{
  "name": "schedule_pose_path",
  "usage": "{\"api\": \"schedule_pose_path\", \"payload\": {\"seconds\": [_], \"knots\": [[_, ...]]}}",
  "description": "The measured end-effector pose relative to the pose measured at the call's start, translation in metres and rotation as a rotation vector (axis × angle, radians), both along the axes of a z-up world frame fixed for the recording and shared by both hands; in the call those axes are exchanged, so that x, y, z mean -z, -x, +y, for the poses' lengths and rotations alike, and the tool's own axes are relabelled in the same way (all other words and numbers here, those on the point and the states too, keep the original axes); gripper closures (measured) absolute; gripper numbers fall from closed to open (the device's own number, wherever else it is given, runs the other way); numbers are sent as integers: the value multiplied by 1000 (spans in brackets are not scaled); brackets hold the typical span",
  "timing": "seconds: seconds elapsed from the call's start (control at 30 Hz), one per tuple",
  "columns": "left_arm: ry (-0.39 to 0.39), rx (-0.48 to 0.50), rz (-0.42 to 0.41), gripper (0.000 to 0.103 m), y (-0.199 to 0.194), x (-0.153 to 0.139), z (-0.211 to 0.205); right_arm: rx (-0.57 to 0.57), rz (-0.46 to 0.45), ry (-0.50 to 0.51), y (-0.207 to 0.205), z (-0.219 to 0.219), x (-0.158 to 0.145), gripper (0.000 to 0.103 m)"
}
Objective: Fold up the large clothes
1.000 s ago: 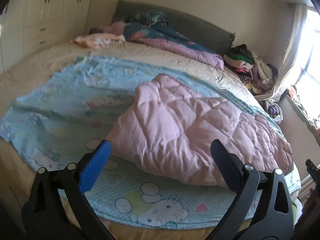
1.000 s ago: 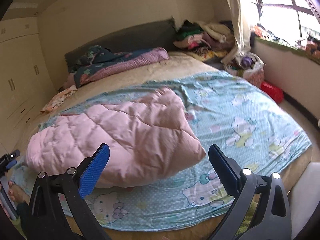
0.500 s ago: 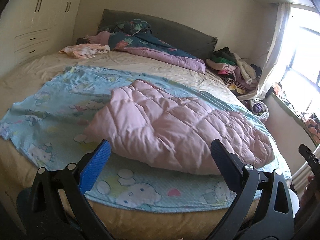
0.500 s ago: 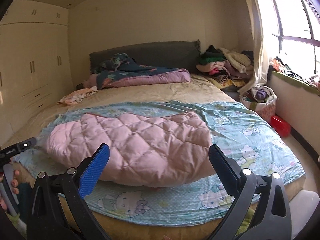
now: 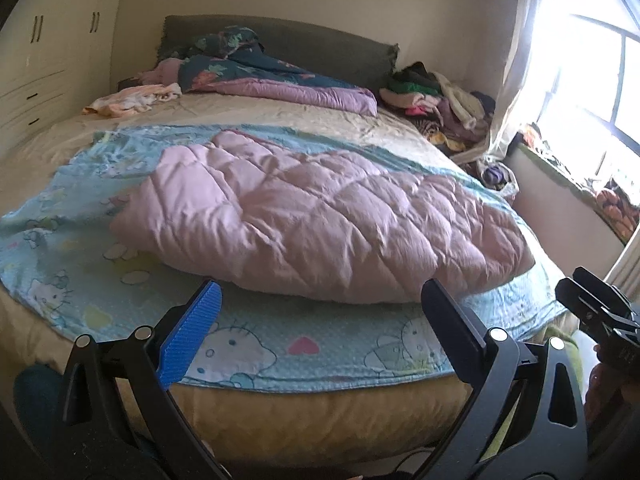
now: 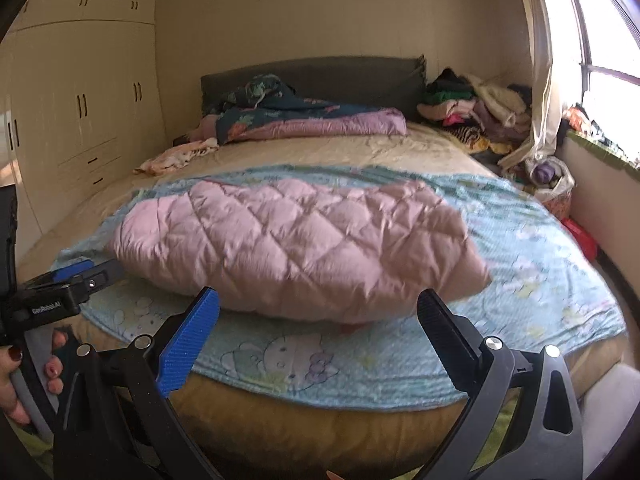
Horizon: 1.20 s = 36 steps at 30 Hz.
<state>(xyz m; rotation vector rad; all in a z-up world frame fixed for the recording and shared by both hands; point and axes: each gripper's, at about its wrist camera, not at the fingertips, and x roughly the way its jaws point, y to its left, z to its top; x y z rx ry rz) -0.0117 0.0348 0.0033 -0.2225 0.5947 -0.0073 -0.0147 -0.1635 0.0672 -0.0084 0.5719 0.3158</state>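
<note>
I stand at the foot of a wide bed with a dark grey headboard against a cream wall. Cream wardrobes line my left, and bright daylight pours through the window on my right.

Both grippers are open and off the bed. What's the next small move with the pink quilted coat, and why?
Probably bring both grippers forward to the pink quilted coat's near edge. The left gripper and right gripper are open, empty and short of it, so nothing can be folded yet.
</note>
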Motion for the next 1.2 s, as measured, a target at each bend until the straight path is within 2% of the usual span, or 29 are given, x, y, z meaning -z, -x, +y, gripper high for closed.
{"api": "schedule_pose_path", "payload": {"seconds": [0.1,1.2], "knots": [[-7,2,10,9,-2,3,-2,-2,20,-7,-3,1,6,4],[-36,-37,33,9,1,5,4,-4,21,-4,-4,2,7,4]]}}
